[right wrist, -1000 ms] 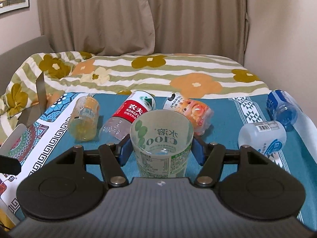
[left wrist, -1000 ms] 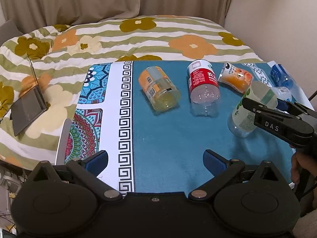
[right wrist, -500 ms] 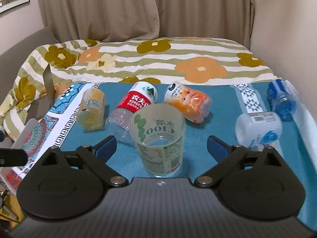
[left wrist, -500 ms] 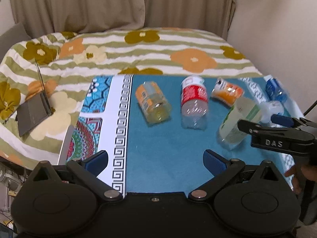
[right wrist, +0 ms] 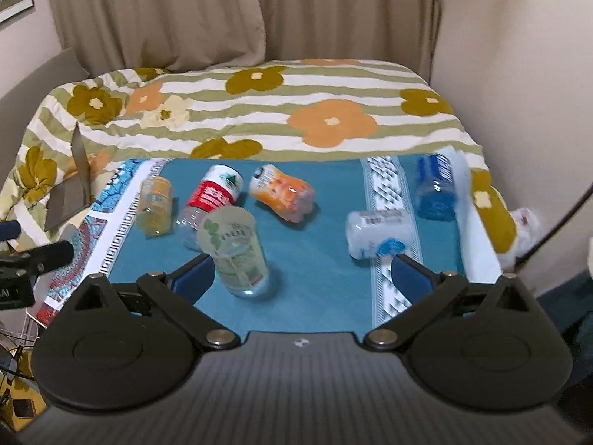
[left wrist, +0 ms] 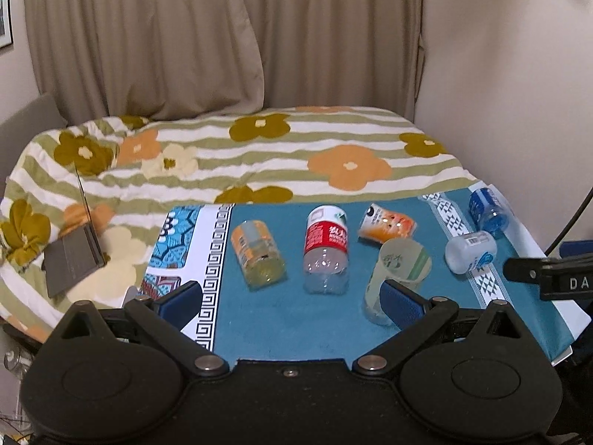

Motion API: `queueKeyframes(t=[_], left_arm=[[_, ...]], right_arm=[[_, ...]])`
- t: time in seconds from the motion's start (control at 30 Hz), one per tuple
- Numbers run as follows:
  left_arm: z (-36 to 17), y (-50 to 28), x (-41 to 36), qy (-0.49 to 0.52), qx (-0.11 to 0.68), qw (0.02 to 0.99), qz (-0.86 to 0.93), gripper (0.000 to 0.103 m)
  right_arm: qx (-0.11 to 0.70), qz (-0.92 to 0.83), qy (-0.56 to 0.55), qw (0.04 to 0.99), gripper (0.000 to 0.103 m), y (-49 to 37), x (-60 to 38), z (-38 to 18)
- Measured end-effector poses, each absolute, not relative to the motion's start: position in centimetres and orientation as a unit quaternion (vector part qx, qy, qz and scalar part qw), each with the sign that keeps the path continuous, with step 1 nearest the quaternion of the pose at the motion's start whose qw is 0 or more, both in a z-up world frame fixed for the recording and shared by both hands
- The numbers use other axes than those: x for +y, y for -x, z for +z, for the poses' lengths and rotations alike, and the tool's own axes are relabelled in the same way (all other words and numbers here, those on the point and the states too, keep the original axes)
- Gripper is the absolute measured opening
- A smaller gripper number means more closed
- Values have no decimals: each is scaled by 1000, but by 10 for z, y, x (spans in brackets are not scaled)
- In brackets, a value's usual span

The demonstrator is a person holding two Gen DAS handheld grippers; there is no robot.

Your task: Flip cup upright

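Since a second ago the right gripper has let go of the green-label cup and pulled back, its jaws now spread wide. The cup stands upright on the teal tablecloth, beside the red-label bottle. The left gripper hovers with jaws spread wide, grasping nothing.

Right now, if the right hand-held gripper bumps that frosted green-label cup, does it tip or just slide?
Likely tips. The cup stands tall and narrow on the blue cloth, and looks empty and thin-walled, so probably very light. Cloth should resist sliding, so a high push would topple it. Once down, its round body would probably roll like the bottles lying beside it.
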State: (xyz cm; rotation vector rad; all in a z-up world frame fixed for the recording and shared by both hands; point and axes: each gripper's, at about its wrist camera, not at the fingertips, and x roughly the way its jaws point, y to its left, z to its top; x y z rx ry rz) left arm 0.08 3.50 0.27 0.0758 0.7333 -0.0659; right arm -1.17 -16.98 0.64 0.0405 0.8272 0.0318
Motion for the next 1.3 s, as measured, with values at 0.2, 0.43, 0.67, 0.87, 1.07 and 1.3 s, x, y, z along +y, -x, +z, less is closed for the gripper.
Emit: queueKeyframes(t=[0.2,0.43,0.67,0.87,1.07,1.3], left_arm=[[-1,6,26,-38,346,937,-34,103],[-1,13,19,-42,341,939,-33,103],[0,15,20,-50,338,939,-33,103],[0,17,22,-52,336,940,-32,103],[1,18,22,-53,335,940,-32,103],[2,18,21,-52,335,940,-33,103]], right_arm=[[412,6,-29,911,103,26,-180,0],[408,3,-28,912,103,31,-180,1],[407,1,-30,913,103,32,-181,2],[407,2,-28,913,103,32,-179,5],[406,2,-28,913,103,32,-178,4],[407,1,-28,913,103,32,-176,5]])
